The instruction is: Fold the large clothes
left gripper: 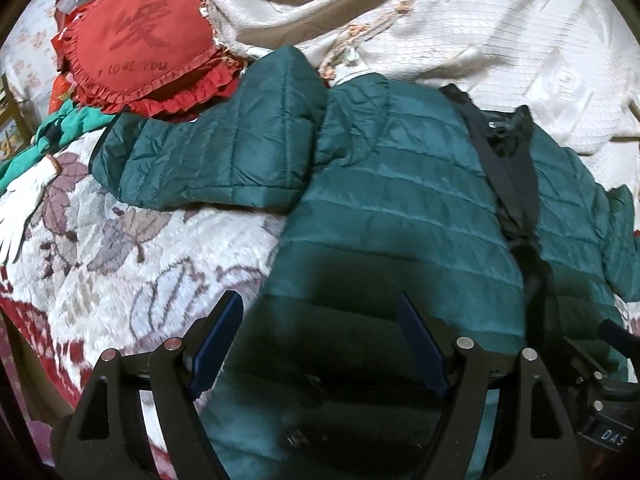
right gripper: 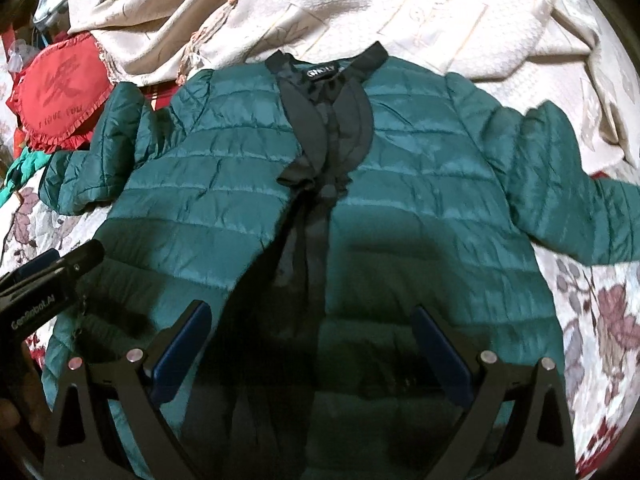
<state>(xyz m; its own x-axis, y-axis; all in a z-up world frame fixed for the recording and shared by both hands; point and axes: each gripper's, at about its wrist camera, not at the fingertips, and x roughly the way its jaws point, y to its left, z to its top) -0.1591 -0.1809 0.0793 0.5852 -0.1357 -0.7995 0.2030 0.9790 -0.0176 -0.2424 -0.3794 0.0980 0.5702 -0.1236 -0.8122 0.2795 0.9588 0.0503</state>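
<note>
Jacket: a teal quilted puffer jacket (right gripper: 420,184) lay front up and spread flat on the bed, collar at the far end, hem near the cameras.
Front opening: the black-trimmed placket (right gripper: 320,160) gaped partly, showing dark lining.
Sleeves: the left sleeve (left gripper: 208,160) lay bent across the floral bedspread (left gripper: 120,248); the right sleeve (right gripper: 560,184) stretched out to the right.
Left gripper: the left gripper (left gripper: 320,344) hung over the jacket's lower left part, fingers spread wide, nothing between them.
Right gripper: the right gripper (right gripper: 316,352) hung over the hem near the opening, fingers likewise wide apart and empty.
Far side: a cream embroidered blanket (right gripper: 440,12) was bunched beyond the collar.
Far left: a red frilled cushion (left gripper: 140,48) sat beside the left sleeve.
Left edge: a white glove (left gripper: 20,208) rested on the bedspread.
</note>
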